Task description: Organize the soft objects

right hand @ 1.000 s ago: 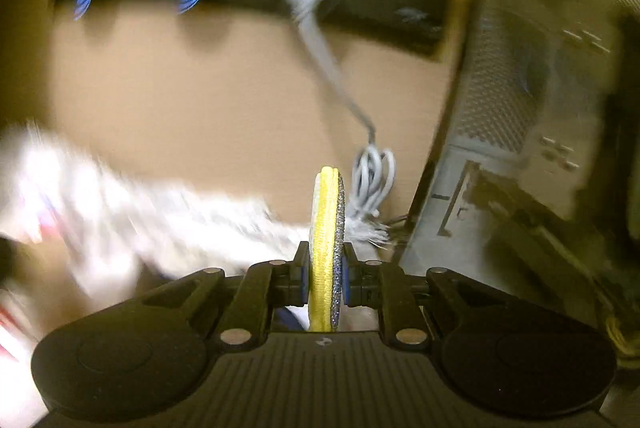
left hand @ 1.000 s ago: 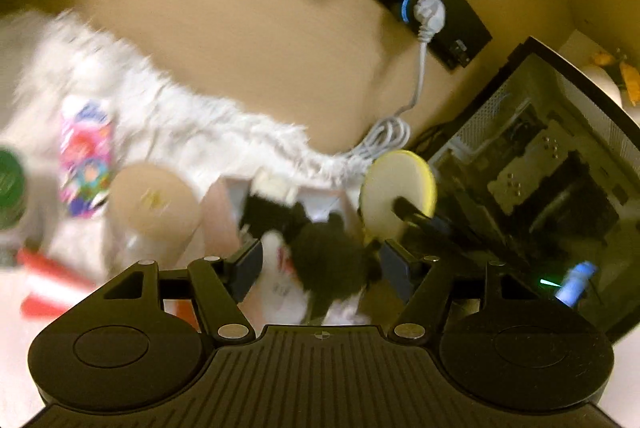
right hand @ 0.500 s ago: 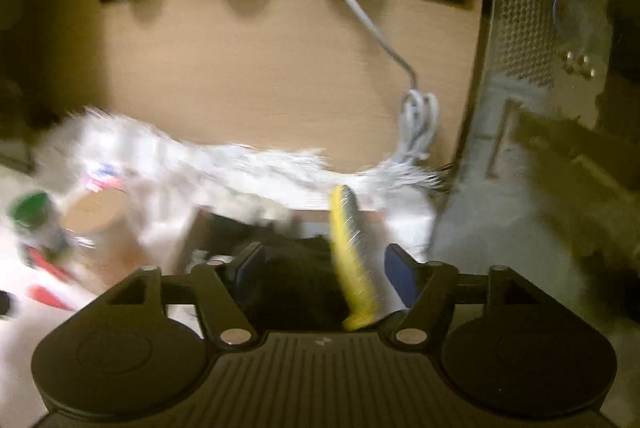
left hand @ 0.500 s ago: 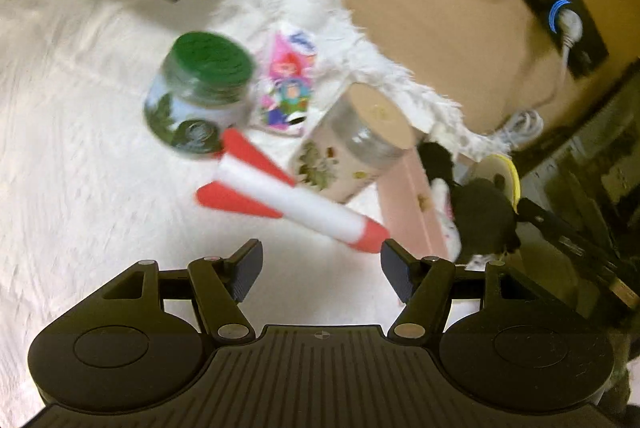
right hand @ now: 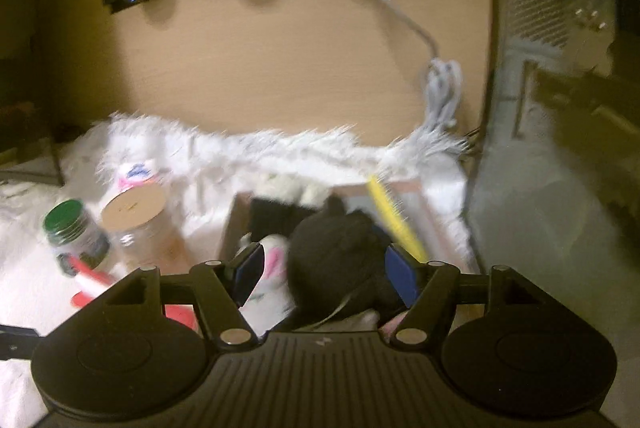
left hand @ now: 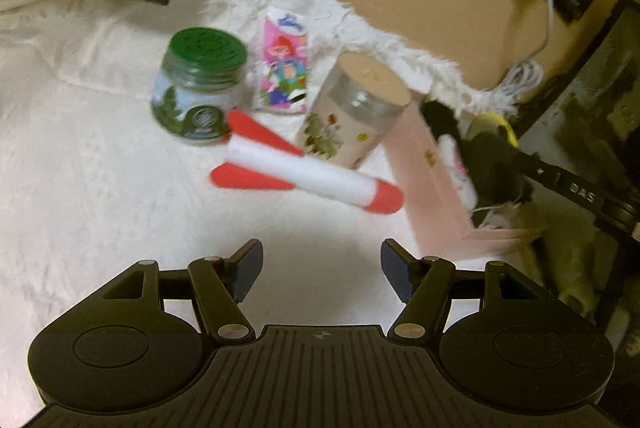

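Both grippers open, nothing held.
Left gripper (left hand: 322, 262) fingers spread wide over the white cloth, short of the red-and-white plush rocket (left hand: 306, 172) lying by two jars. Right gripper (right hand: 326, 274) fingers wide apart above the pink box (right hand: 430, 216), which holds a black plush toy (right hand: 336, 244) and yellow round sponge (right hand: 394, 218).

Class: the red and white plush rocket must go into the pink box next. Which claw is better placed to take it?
Left. The open left claw faces the plush rocket on the white cloth; the open right claw hangs over the pink box.
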